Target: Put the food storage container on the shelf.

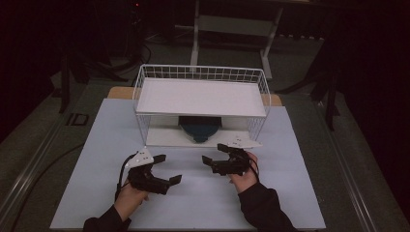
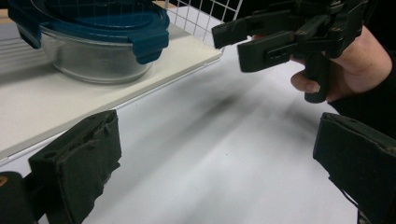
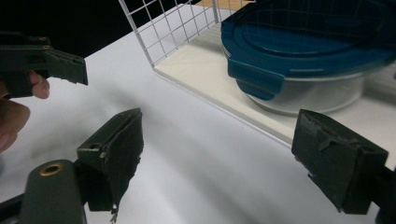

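Straight ahead of the right hand-held gripper (image 1: pixel 216 154), jaws spread wide and empty: glass container with blue lid (image 1: pixel 199 128), on the wire rack's (image 1: pixel 143 92) bottom shelf. Left hand-held gripper (image 1: pixel 169 168), likewise spread and empty, farther from the container, aimed across the bench (image 1: pixel 111 145).

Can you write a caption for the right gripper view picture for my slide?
Open right tool on the white table, facing a blue-lidded glass container on the wire rack's bottom shelf.

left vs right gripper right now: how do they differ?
The left gripper sits nearer the person and bears a grey plate; the right gripper sits closer to the wire rack, nearer the blue-lidded glass container. Both are open, hold nothing, and hover over the white table.
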`<state>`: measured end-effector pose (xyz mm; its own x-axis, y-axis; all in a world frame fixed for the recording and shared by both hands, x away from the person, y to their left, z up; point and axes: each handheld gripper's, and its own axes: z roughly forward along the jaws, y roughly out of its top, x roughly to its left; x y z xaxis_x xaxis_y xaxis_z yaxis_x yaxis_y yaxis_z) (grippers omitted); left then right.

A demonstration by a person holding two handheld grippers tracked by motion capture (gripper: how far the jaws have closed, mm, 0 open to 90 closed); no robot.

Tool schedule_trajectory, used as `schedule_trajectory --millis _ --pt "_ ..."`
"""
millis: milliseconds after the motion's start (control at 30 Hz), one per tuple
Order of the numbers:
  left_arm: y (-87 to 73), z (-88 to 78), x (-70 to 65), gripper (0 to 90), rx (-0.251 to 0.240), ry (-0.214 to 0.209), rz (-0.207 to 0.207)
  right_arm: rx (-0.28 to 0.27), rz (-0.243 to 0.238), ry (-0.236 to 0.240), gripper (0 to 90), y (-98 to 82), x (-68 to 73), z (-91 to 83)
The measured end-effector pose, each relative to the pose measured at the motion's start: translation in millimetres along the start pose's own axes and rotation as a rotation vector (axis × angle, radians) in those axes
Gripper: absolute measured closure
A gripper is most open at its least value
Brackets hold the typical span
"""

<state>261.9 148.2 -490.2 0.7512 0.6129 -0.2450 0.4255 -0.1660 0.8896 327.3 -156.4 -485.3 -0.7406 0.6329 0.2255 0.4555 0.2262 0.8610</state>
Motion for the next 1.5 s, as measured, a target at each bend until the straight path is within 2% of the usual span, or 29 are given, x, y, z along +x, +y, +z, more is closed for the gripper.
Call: schedule_trajectory --millis 67,233,300,467,933,1333,1500 --pt "-0.1 -1.0 -0.3 1.3 0.001 0.0 0.0 -0.015 0.001 -0.009 16.7 -2.4 -2.0 -5.7" --pt "-0.5 -4.5 -1.2 1.2 -0.005 -0.004 0.006 -0.005 -0.005 -0.016 16.9 -10.0 -4.1 -18.9" --pt "-0.8 -5.7 -1.8 1.2 -0.004 -0.003 0.009 -0.011 -0.018 -0.033 17.0 -12.9 -3.6 -24.6" --pt "-1.3 -7.8 -3.4 1.2 -0.007 -0.004 0.009 -0.025 0.002 -0.027 16.9 -17.8 -4.5 -36.7" --pt "-5.0 -10.7 -7.5 1.2 0.004 -0.013 0.022 -0.027 -0.006 -0.047 17.0 -32.7 -2.2 -61.4" --pt "-5.4 -12.2 -9.1 1.3 0.0 -0.013 0.034 -0.008 -0.001 -0.055 17.4 -48.8 -1.3 -81.1" --pt "-4.0 -12.7 -9.4 1.2 -0.007 -0.014 0.038 0.013 0.006 -0.054 17.4 -57.8 -4.8 -83.3"
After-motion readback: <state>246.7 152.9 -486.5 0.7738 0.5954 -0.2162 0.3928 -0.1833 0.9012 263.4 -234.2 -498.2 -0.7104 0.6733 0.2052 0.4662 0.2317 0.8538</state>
